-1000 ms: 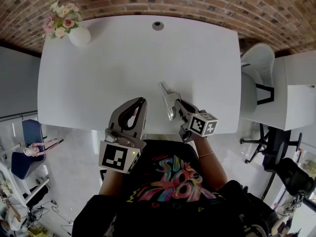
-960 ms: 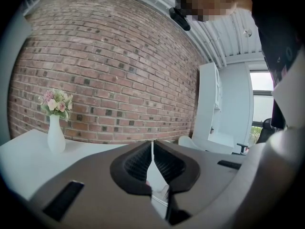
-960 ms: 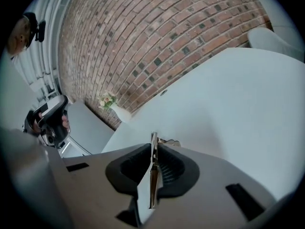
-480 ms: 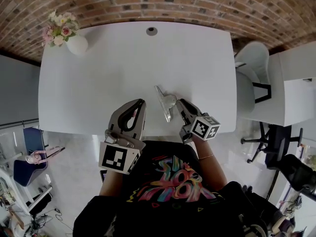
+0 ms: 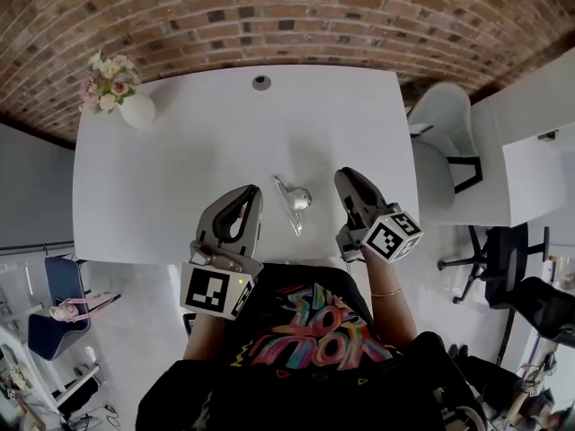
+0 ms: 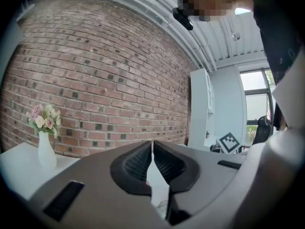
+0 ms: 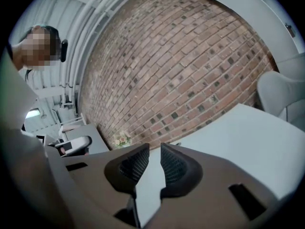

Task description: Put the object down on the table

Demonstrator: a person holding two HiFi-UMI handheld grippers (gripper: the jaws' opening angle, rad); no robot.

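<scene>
Since half a second ago, the right gripper (image 5: 347, 178) has let go of the metal tool (image 5: 292, 202) and swung off to the tool's right. The tool now lies on the white counter (image 5: 198, 142), close to the edge on my side. My right fingers (image 7: 174, 168) stand narrowly apart with nothing between them. The left gripper (image 5: 249, 192) waits just left of the tool, its fingers (image 6: 138, 163) pressed together and empty.

The put-down looks done to me, so the danger is in my withdrawal. Both grippers flank the tool closely, and a careless pull back could clip it and push it over the edge toward me. The vase (image 5: 137, 110), far to the tool's left, seems safe.
</scene>
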